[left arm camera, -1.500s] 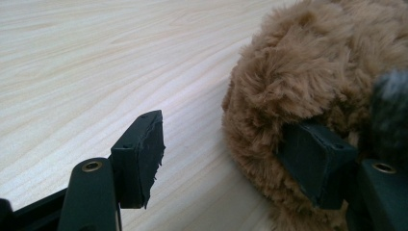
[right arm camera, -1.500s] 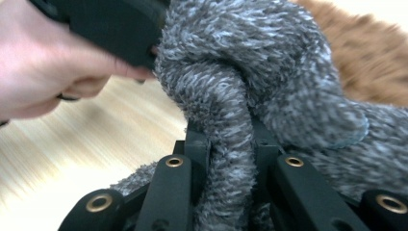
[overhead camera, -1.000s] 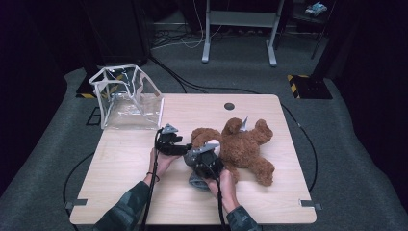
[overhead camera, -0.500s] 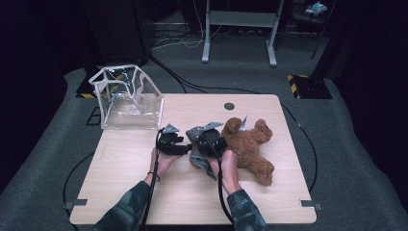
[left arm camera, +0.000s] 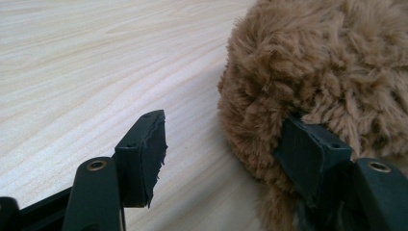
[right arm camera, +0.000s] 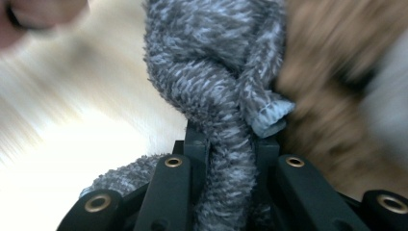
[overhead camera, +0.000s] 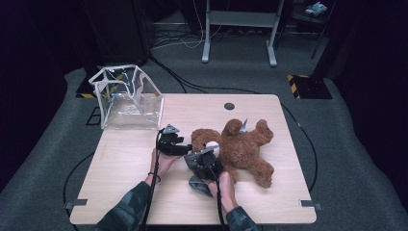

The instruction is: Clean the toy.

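A brown teddy bear (overhead camera: 248, 147) lies on the wooden table (overhead camera: 125, 168), head toward my grippers. My left gripper (overhead camera: 188, 147) sits at the left of the bear's head. In the left gripper view this gripper (left arm camera: 224, 122) is open: its right jaw is sunk in the bear's fur (left arm camera: 327, 62), its left jaw stands free over bare table (left arm camera: 72, 72). My right gripper (overhead camera: 210, 155) is just in front of the head, shut on a knotted grey fuzzy scarf (right arm camera: 216, 72) that runs up between its jaws (right arm camera: 231, 139). A grey scarf end (overhead camera: 198, 185) lies by the right hand.
A clear plastic bag (overhead camera: 127, 98) with white edging stands open at the table's back left corner. A round cable hole (overhead camera: 229, 106) is at the back edge. A metal stand (overhead camera: 238, 29) and cables are on the floor behind.
The right gripper with the scarf went up toward the bear's head, then came back down toward the near edge. The left gripper has stayed where it was.
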`<state>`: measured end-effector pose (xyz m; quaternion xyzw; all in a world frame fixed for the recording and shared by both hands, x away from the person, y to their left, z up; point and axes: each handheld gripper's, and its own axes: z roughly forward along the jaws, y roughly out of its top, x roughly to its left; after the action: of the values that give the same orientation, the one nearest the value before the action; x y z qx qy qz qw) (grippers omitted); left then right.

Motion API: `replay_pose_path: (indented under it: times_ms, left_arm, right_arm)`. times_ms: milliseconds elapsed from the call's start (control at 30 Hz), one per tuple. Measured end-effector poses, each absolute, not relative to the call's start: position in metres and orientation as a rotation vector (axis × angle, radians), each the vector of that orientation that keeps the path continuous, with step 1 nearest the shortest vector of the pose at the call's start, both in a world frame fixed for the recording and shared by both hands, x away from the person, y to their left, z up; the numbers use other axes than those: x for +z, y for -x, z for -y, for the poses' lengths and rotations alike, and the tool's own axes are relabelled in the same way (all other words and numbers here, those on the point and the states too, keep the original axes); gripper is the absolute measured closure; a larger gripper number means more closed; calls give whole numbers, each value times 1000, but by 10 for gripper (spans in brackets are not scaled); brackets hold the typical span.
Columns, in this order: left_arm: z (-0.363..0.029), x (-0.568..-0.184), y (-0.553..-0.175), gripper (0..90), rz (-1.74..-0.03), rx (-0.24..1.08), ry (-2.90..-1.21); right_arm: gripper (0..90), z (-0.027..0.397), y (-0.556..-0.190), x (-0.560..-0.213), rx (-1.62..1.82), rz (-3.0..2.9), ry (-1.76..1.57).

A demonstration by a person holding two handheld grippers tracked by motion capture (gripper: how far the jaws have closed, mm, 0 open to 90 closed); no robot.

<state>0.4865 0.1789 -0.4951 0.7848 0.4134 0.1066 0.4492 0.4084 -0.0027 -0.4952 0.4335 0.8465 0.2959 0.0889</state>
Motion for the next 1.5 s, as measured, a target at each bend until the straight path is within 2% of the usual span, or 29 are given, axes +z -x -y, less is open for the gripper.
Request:
replay_pose_path:
  times_ms: [100,300,433,533,733,1100,1500]
  left_arm:
    - [-179,-495,-487,342,-1020,260,-1942]
    - [-179,-495,-487,341,-1023,252,-1941]
    - [-178,-495,-486,341,-1025,248,-1943]
    - [-178,-495,-486,337,-1028,249,-1944]
    - [-178,-497,-486,335,-1021,251,-1958]
    - [-178,-498,-484,328,-1031,250,-1951]
    - [-177,-497,-484,332,-1032,258,-1957]
  right_arm:
    - [753,9,-404,-487,902,-2514,-1276]
    - [752,36,-399,-427,1034,-2364,-1248]
    - [751,55,-410,-392,1051,-2214,-1259]
    - [750,65,-428,-383,1004,-2134,-1285]
    - [751,67,-450,-413,912,-2165,-1420]
    - [751,74,-412,-428,919,-2193,-1411]
    - [748,57,-389,-483,774,-2407,-1372]
